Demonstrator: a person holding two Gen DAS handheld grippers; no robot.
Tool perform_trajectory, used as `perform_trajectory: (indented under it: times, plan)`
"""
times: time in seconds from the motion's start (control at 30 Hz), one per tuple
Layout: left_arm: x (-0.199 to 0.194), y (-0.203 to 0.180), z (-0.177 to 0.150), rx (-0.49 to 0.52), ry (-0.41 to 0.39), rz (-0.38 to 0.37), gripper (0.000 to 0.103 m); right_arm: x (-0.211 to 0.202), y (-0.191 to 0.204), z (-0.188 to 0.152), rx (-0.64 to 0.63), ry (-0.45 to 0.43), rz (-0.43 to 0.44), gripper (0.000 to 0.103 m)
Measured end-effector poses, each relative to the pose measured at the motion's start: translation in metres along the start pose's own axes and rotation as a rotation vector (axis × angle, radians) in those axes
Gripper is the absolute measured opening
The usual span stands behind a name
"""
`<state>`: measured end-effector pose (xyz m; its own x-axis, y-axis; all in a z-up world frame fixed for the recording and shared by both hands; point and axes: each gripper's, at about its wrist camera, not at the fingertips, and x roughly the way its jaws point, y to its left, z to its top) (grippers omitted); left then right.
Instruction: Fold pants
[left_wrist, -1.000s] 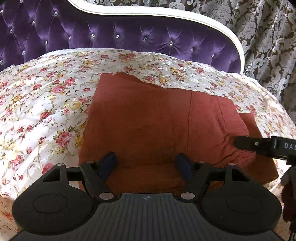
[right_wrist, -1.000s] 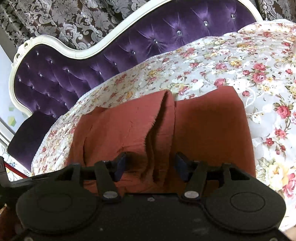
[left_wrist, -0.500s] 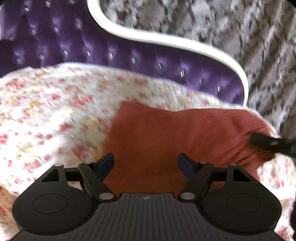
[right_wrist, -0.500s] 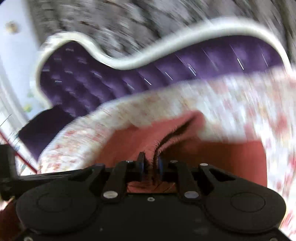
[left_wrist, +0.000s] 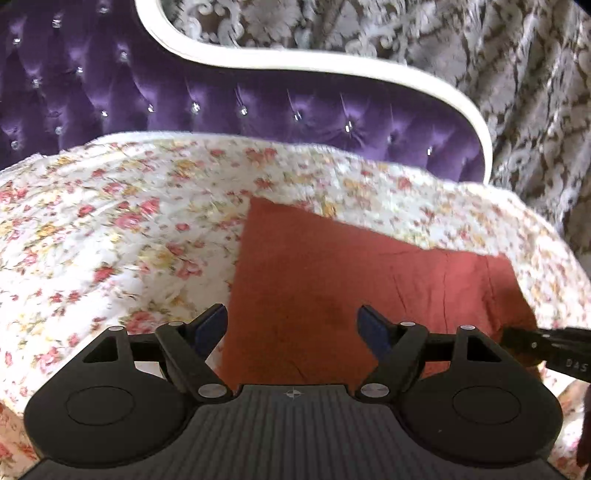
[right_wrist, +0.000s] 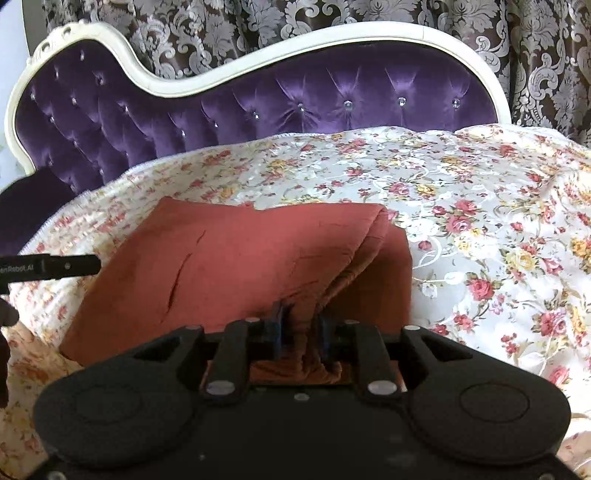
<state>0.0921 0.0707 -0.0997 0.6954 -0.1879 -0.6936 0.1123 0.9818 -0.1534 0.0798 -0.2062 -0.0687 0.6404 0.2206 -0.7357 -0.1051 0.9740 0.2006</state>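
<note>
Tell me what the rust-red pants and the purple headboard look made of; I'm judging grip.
Rust-red pants: matte woven cloth, maybe cotton or linen; soft creases, no sheen. Purple tufted headboard: glossy velvet-like upholstery, likely; highlights on the pleats, crystal-like buttons.

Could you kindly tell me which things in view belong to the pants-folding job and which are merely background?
Job:
- rust-red fabric pants
- right gripper, shut on a bunch of the pants
- left gripper, open

Background:
- floral bedspread
- purple tufted headboard
- damask curtain

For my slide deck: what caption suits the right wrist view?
Right hand-held gripper pinching a fold of rust-red pants on a floral bedspread.
</note>
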Motion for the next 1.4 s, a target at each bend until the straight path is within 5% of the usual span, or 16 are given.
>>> perform_trajectory:
  times: [0.13,0.4,0.57,0.77,1.03,1.4]
  plan:
    - [0.033,-0.004,-0.012,0.037,0.121,0.013,0.082,-0.006,-0.007,-0.003,-0.020,0.015,-0.020,0.035]
    - [0.038,-0.008,-0.014,0.041,0.118,0.026,0.097,-0.038,0.005,0.032,-0.125,-0.136,-0.150,0.038]
    - [0.042,-0.014,-0.015,0.038,0.111,0.041,0.102,-0.023,0.027,0.065,-0.183,-0.154,0.017,0.042]
    - [0.041,-0.014,-0.015,0.030,0.106,0.044,0.102,0.051,0.065,0.088,-0.295,-0.077,0.250,0.042]
    - [0.040,-0.013,-0.014,0.033,0.116,0.039,0.102,0.127,0.098,0.107,-0.377,-0.021,0.339,0.042]
    - [0.020,0.010,-0.024,-0.050,0.087,0.131,0.101,0.158,0.122,0.108,-0.469,0.035,0.436,0.042]
